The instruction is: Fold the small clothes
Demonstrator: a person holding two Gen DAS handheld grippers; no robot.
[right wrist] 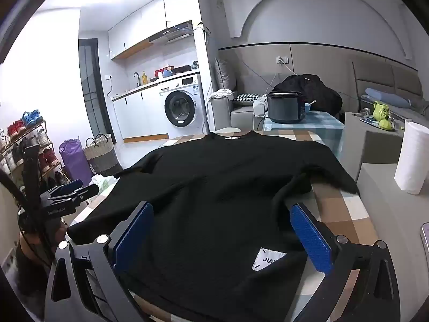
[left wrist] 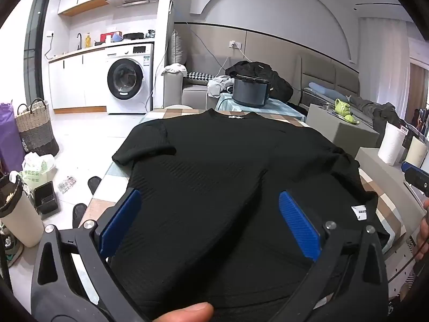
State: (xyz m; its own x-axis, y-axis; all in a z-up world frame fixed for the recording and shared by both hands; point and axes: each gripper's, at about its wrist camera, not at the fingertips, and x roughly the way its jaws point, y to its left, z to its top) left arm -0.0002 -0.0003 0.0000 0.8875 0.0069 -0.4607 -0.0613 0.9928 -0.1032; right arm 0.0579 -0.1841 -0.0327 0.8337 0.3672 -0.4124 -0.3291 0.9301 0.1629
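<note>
A black short-sleeved T-shirt [left wrist: 219, 166] lies spread flat on a checked tablecloth [left wrist: 380, 198], collar at the far end and both sleeves out to the sides. My left gripper [left wrist: 209, 217] stands wide open over the near left part of the shirt, its blue pads [left wrist: 299, 222] far apart and pinching nothing. In the right wrist view the T-shirt [right wrist: 219, 187] shows a white label [right wrist: 268, 261] near its hem. My right gripper [right wrist: 222, 233] is open over the hem's right side, one pad beside the right sleeve. Each gripper shows at the edge of the other's view.
A dark rice cooker [right wrist: 285, 107] stands on a small table beyond the collar. A paper towel roll [right wrist: 411, 158] sits on a grey block to the right. Left of the table are a woven basket [left wrist: 36, 128], bags and a bin [left wrist: 18, 214] on the floor.
</note>
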